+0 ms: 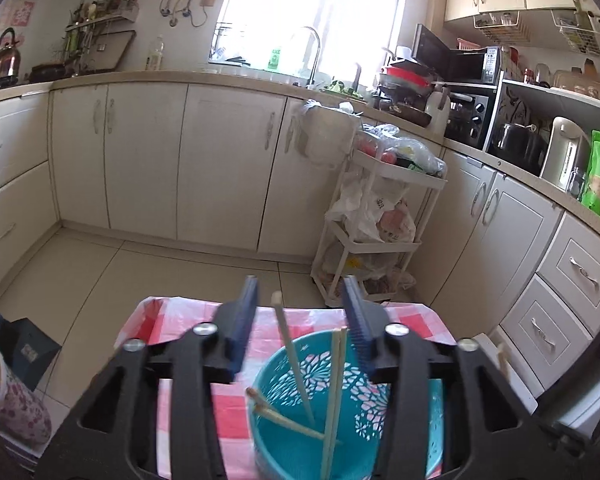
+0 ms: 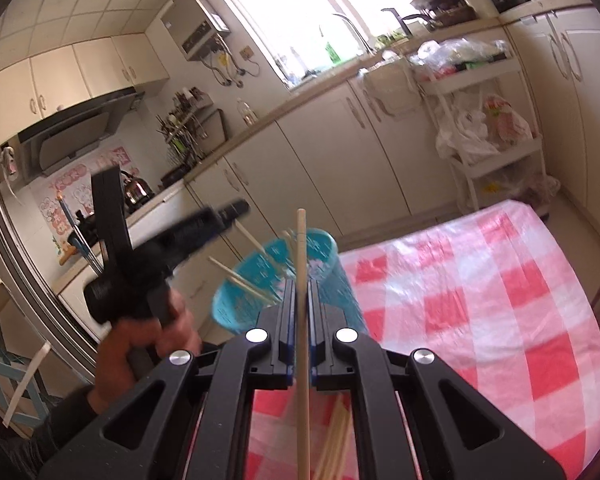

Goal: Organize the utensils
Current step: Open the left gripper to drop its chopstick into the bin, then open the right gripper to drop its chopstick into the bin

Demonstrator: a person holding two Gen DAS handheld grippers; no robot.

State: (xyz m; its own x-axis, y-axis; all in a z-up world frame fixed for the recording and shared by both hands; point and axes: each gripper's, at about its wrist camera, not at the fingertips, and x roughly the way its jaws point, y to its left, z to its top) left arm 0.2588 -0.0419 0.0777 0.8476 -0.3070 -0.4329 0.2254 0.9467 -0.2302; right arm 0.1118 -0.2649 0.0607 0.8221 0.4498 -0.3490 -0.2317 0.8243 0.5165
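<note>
Four chopsticks (image 1: 296,364) already leaned inside the teal basket (image 1: 284,432) just below your left tongs (image 1: 300,312), whose jaws stood partly apart with nothing pressed between the pads; one stick's tip rose into the gap without touching either side. Your right tongs (image 2: 301,292) were pinched tight on a single chopstick (image 2: 302,320), gripped near its middle and running straight along the jaws, its far end pointing toward the basket's rim just ahead. More loose sticks (image 2: 336,444) lay on the checked tablecloth (image 2: 500,300) beneath those tongs. To do this step well, you needed to tilt the held stick until its lower end cleared the rim, lower it inside, then release. Your left hand (image 2: 140,344) probably wanted pulling aside first, since its tongs crowded the opening.
</note>
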